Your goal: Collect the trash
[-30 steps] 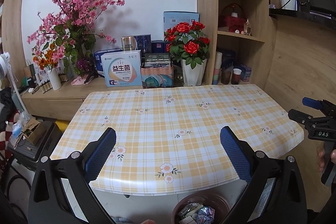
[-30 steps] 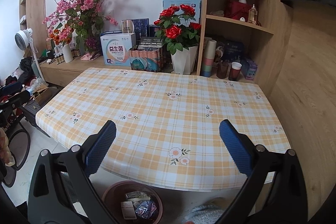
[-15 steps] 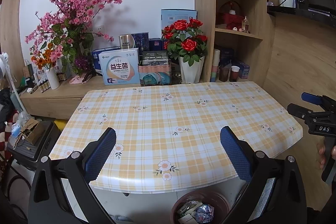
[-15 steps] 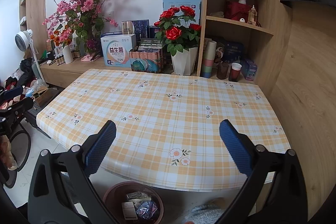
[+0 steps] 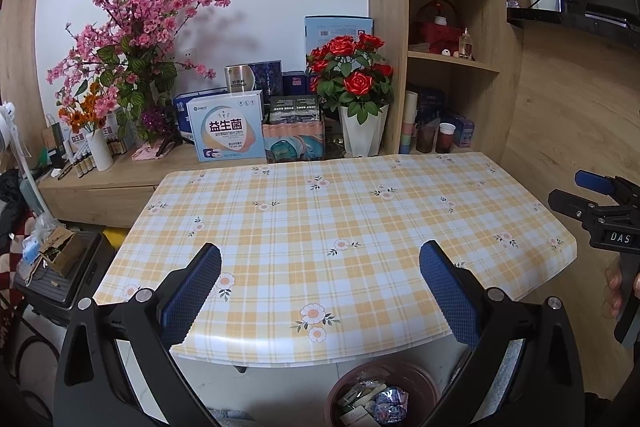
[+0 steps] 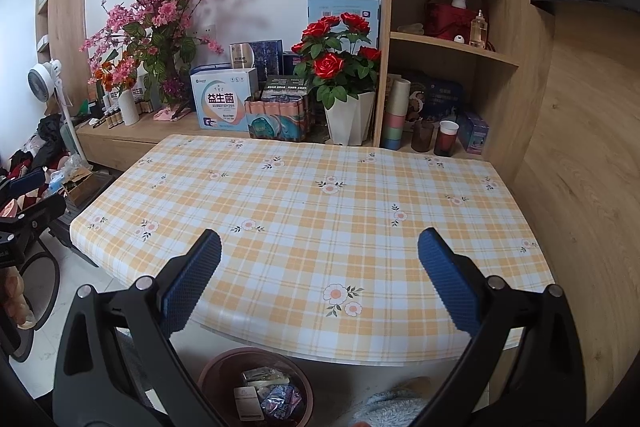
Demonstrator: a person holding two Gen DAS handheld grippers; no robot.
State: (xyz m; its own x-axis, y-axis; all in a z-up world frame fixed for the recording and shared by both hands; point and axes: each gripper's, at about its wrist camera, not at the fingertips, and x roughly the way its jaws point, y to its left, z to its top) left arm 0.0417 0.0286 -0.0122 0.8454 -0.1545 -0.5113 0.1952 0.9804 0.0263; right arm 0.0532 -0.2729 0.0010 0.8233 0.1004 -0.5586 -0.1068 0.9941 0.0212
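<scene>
Both grippers sit empty with their blue pads spread wide — my left gripper (image 5: 320, 283) in the lower middle of its view, my right gripper (image 6: 319, 281) likewise in its own, neither pinching anything. The plaid tablecloth (image 5: 340, 211) across the centre of each frame shows nothing lying on it, so I judge the collecting is essentially done. The trash itself, wrappers and a crinkled foil packet (image 6: 276, 401), lies inside the round brown bin (image 6: 216, 367) at the bottom edge, tucked just under the table's near rim; the left view shows the same bin (image 5: 416, 379) bottom centre. What is left, as far as I can see, is little — I spot no stray scrap on the floor strip visible at lower left, though the bin hides part of it
</scene>
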